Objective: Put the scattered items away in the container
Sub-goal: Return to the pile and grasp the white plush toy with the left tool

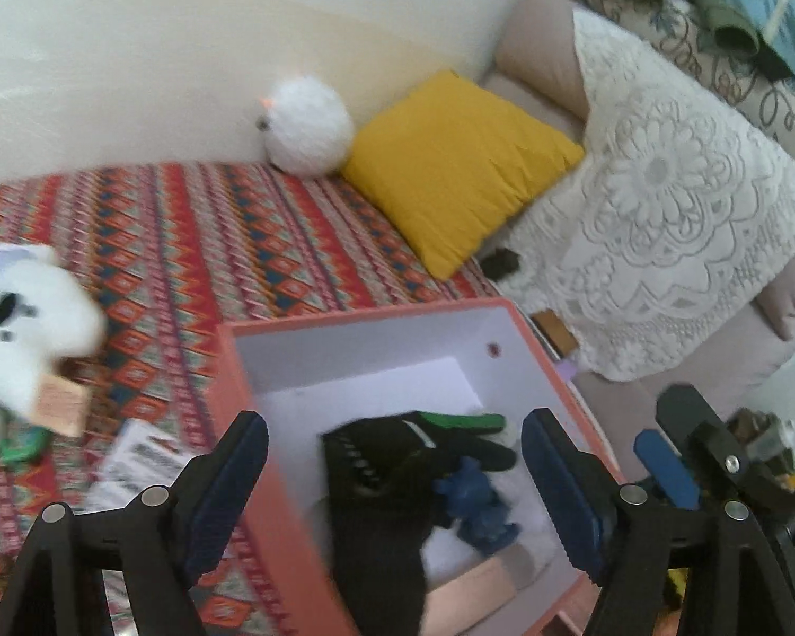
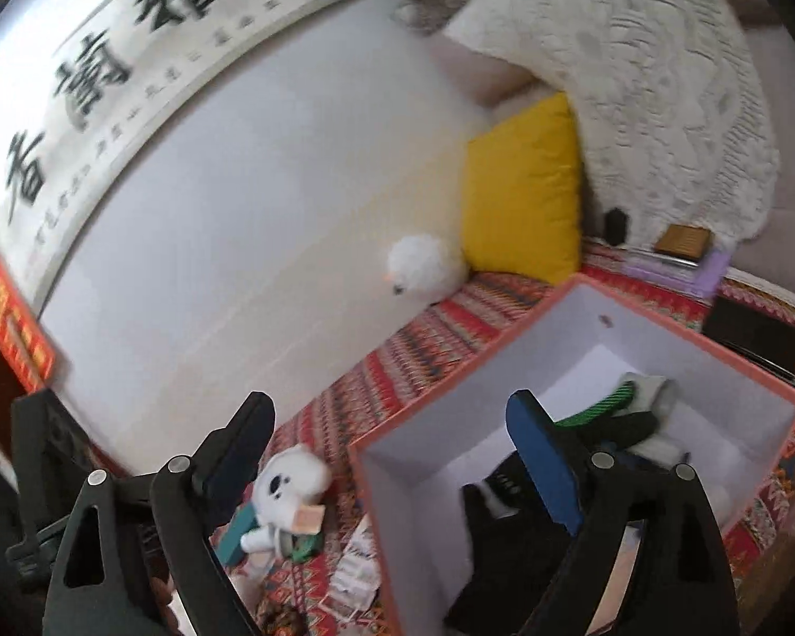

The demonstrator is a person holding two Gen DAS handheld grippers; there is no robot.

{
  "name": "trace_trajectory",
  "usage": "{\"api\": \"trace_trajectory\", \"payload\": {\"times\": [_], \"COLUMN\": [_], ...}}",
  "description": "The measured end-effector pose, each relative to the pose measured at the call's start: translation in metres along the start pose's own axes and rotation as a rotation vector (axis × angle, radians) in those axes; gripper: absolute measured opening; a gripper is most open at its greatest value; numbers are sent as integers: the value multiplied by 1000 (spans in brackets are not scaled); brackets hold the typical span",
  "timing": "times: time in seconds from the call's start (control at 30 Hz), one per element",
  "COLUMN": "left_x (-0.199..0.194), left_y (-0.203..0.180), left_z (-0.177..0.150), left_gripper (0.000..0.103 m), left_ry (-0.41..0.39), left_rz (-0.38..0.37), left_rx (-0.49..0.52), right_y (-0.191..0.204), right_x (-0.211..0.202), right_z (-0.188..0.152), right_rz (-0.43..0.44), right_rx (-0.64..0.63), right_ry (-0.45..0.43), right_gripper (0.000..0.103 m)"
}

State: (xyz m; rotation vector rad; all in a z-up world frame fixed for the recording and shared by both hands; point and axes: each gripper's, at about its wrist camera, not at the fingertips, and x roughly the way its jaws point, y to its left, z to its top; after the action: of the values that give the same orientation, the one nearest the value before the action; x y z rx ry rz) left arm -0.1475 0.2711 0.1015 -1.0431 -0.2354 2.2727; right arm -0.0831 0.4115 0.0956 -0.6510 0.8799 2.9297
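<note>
Box: orange box (image 1: 241, 403), white inside, lower centre of both views, open top so things drop in
Inside: black glove (image 1: 397, 456) and blue toy (image 1: 477, 509), lying loose; lower contents blurred
Outside: white plush (image 1: 26, 312) at left edge, papers (image 1: 138, 456) on patterned cloth (image 1: 212, 222)
Left gripper (image 1: 395, 482): spread wide, empty, over box
Right gripper (image 2: 392, 466): spread wide, empty, astride box's left wall
Unclear: green item beneath plush

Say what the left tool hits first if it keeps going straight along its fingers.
Probably the black glove lying in the orange box, seen between the open fingers of the left tool. A small blue figure sits beside it; depth is unclear.
</note>
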Motion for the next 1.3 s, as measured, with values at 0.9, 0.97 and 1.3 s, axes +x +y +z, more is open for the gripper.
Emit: {"api": "trace_trajectory", "payload": {"times": [0.9, 0.97, 1.3], "left_x": [-194, -191, -168], "left_y": [360, 374, 418], "left_z": [-160, -171, -188], "left_gripper": [92, 92, 93], "left_ry": [-187, -163, -113], "left_rz": [506, 476, 298], "left_rx": [-510, -542, -703], "right_y": [247, 249, 263], "right_x": [227, 243, 309], "right_z": [-241, -251, -302], "right_rz": [132, 138, 86], "right_rx": [-585, -575, -653], "right_ry": [541, 579, 673], "right_gripper": [99, 99, 97]}}
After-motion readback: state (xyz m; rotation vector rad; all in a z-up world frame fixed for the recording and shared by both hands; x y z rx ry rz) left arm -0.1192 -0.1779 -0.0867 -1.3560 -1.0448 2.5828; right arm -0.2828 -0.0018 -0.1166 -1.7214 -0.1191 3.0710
